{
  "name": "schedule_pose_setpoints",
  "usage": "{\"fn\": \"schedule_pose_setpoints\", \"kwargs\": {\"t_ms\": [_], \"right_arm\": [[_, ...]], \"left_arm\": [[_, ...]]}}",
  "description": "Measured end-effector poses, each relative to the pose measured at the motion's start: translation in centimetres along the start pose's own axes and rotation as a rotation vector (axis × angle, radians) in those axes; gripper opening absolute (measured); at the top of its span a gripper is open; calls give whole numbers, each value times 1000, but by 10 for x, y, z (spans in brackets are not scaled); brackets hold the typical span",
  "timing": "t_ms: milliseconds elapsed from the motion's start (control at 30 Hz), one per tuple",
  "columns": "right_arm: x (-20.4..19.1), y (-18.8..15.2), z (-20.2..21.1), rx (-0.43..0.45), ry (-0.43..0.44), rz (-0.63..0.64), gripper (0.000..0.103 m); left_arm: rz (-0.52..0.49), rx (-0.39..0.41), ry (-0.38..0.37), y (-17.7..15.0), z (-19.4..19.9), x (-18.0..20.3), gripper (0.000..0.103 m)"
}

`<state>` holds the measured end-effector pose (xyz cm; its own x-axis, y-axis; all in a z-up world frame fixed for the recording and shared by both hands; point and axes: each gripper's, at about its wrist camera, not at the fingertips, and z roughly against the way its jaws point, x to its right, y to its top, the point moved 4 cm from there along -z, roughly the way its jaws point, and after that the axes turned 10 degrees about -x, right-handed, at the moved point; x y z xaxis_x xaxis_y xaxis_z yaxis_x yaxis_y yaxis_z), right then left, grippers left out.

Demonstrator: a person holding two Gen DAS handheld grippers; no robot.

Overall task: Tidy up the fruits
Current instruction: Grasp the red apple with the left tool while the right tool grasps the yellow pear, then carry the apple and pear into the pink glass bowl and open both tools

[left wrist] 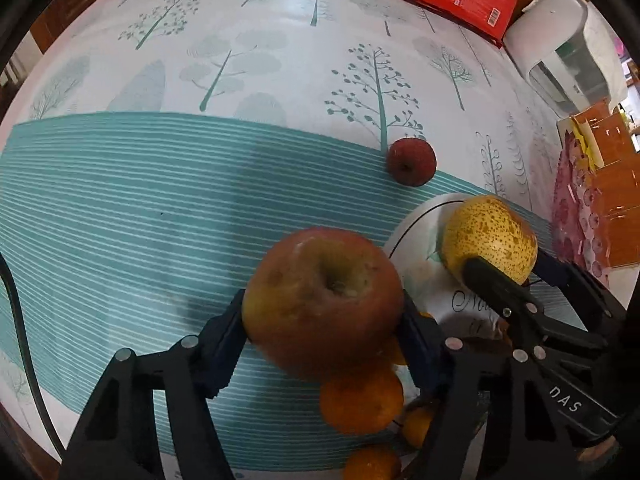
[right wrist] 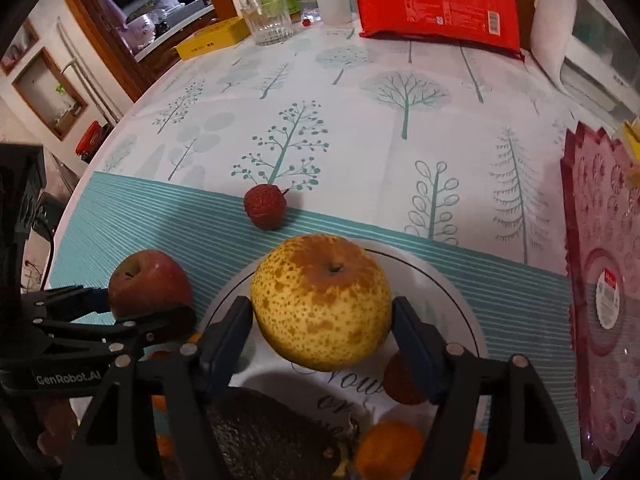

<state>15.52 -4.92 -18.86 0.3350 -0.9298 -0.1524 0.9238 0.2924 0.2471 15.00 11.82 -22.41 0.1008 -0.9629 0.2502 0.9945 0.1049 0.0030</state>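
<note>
Tabletop [right wrist: 360,120] has a tree-print cloth with a teal striped band. Directly on it: white plate [right wrist: 452,280], small red fruit [right wrist: 265,206] just beyond the plate, red packet [right wrist: 436,0], glass [right wrist: 267,24], yellow box [right wrist: 212,40], pink tray [right wrist: 604,240].

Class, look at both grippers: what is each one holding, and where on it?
Left gripper clamps the apple by its sides; right gripper clamps the pear by its sides.

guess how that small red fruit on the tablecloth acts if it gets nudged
The small red fruit looks round and sits loose on the flat tablecloth, so it would probably roll. Its bumpy skin may slow it somewhat. Being small, it is likely light.
</note>
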Motion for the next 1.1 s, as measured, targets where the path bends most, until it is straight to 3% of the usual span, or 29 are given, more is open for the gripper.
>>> {"fn": "schedule_pose_setpoints", "kwargs": {"t_ms": [200, 300, 600, 867, 1100], "right_arm": [[1, -1, 1, 20, 4, 2, 70], [0, -2, 4, 32, 9, -3, 69], [3, -7, 36, 102, 38, -32, 69], [18, -33, 97, 199, 39, -65, 69], [57, -69, 167, 284, -12, -113, 69]], "left_arm": [[-4, 3, 14, 0, 1, 4, 67], [-10, 20, 63, 0, 3, 8, 67], [-45, 124, 109, -6, 47, 28, 67], [-85, 208, 118, -29, 96, 62, 68], [-196, 294, 108, -39, 133, 132, 68]]}}
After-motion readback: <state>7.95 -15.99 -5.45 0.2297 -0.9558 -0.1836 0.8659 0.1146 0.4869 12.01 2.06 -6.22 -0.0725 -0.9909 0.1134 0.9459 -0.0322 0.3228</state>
